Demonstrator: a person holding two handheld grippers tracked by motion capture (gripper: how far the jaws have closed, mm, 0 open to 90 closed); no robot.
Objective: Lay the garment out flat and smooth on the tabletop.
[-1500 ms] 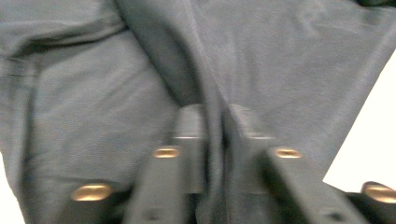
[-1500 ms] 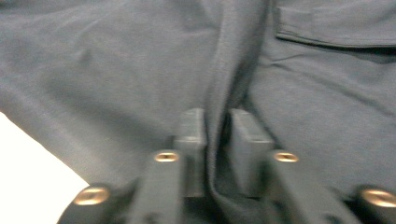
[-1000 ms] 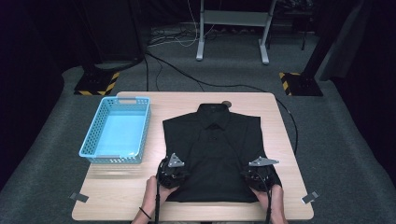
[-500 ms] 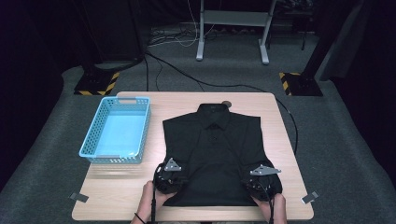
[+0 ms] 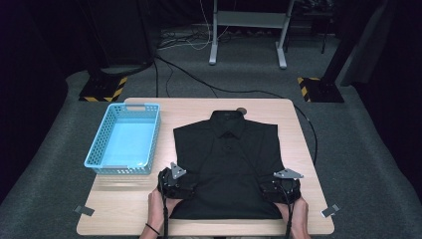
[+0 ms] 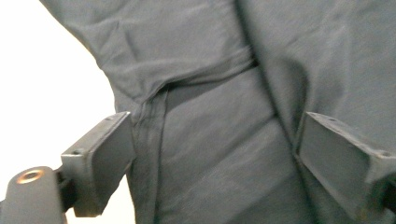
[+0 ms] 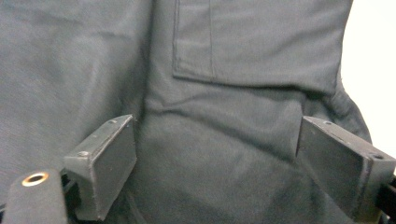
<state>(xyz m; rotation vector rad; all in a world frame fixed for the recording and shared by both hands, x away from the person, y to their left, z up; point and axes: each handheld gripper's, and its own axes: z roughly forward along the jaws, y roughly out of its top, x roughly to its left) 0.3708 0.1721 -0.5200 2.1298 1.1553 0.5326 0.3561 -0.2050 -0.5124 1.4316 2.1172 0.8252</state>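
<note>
Resting on the black shirt (image 5: 226, 164), each hand-held gripper (left (image 6: 212, 154), right (image 7: 215, 158)) has just spread wide, gripping nothing.

The light wooden tabletop (image 5: 129, 209) lies bare along its near left corner and in the strip between the pale blue perforated plastic basket (image 5: 124, 139) and the flat-spread black button-up shirt (image 5: 226, 159), so a hand could pass there. The basket's raised walls block the left side. Right of the shirt a narrow bare margin runs to the edge. Beyond the collar, a small round brown object (image 5: 241, 110) sits near the far edge.
</note>
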